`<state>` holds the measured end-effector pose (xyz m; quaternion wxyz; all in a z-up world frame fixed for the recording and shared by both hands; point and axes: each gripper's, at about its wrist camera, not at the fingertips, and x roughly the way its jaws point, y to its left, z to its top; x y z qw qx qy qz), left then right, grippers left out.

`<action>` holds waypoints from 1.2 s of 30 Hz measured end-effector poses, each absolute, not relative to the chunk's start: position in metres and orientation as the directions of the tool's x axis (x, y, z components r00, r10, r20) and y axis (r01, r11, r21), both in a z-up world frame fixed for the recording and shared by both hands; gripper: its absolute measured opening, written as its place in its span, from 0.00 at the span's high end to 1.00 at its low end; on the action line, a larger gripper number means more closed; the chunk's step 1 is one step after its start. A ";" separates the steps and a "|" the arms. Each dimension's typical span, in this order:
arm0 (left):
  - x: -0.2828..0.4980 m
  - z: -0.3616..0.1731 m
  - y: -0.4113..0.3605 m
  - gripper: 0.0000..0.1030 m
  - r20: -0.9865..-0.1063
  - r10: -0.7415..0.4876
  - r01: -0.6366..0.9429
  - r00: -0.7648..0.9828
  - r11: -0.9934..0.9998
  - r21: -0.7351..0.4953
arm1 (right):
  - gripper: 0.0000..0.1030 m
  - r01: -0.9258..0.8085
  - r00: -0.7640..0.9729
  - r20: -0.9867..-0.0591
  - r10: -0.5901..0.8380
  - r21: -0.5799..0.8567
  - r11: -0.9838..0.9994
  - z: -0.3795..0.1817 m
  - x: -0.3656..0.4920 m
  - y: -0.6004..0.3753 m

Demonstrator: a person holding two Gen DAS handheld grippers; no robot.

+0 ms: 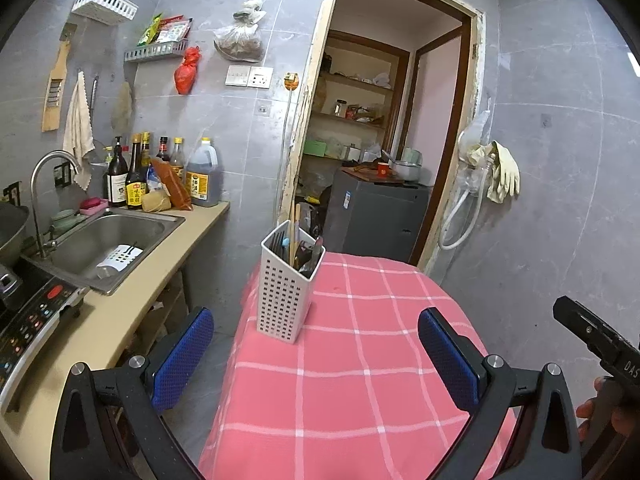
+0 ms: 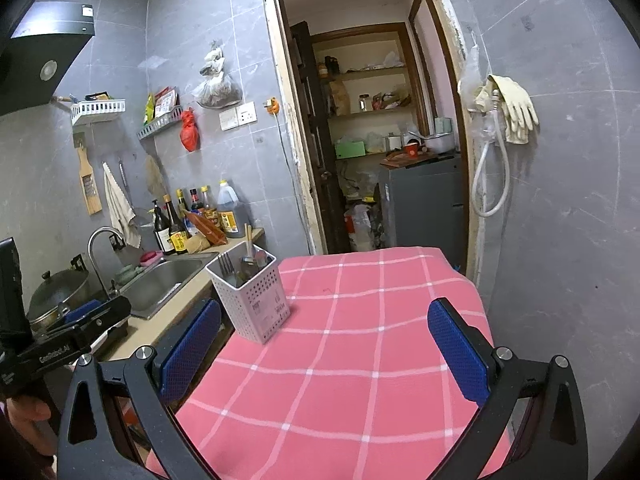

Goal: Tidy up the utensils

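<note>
A: Left wrist view. Left gripper (image 1: 316,360) spread wide, blue textured pads (image 1: 182,356) far apart, nothing between them. Hovering over pink checked tablecloth with white grid lines (image 1: 360,380).

B: Right wrist view, same story. Right gripper (image 2: 324,354) gaping, empty, above the same cloth (image 2: 340,360). Task item?

A: White perforated plastic utensil caddy (image 1: 285,298), upright on the cloth near the far-left corner of the table, ahead of the left gripper and apart from it. Holding dark-handled utensils, a fork and wooden chopsticks, all standing handle or tip up.

B: Confirmed from the right: caddy (image 2: 252,300) at the table's left edge, just beside the beige counter (image 2: 152,328). Fork tines and chopsticks visible above the rim. Exact count unclear.

A: Stainless steel sink (image 1: 108,240) set in the counter to the left, curved faucet beside it. Row of dark sauce bottles (image 1: 136,176) at the tiled wall behind.

B: Other gripper's black body at the left edge, gripped by a hand (image 2: 28,416).
</note>
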<state>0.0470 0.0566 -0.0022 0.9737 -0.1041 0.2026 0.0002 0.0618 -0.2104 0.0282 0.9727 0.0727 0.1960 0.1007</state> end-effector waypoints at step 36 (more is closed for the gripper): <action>-0.005 -0.020 0.045 0.00 -0.420 -0.055 -0.035 0.906 0.978 -0.204 | 0.01 -0.073 0.909 -0.395 0.129 0.154 0.985 0.011 0.002 -0.211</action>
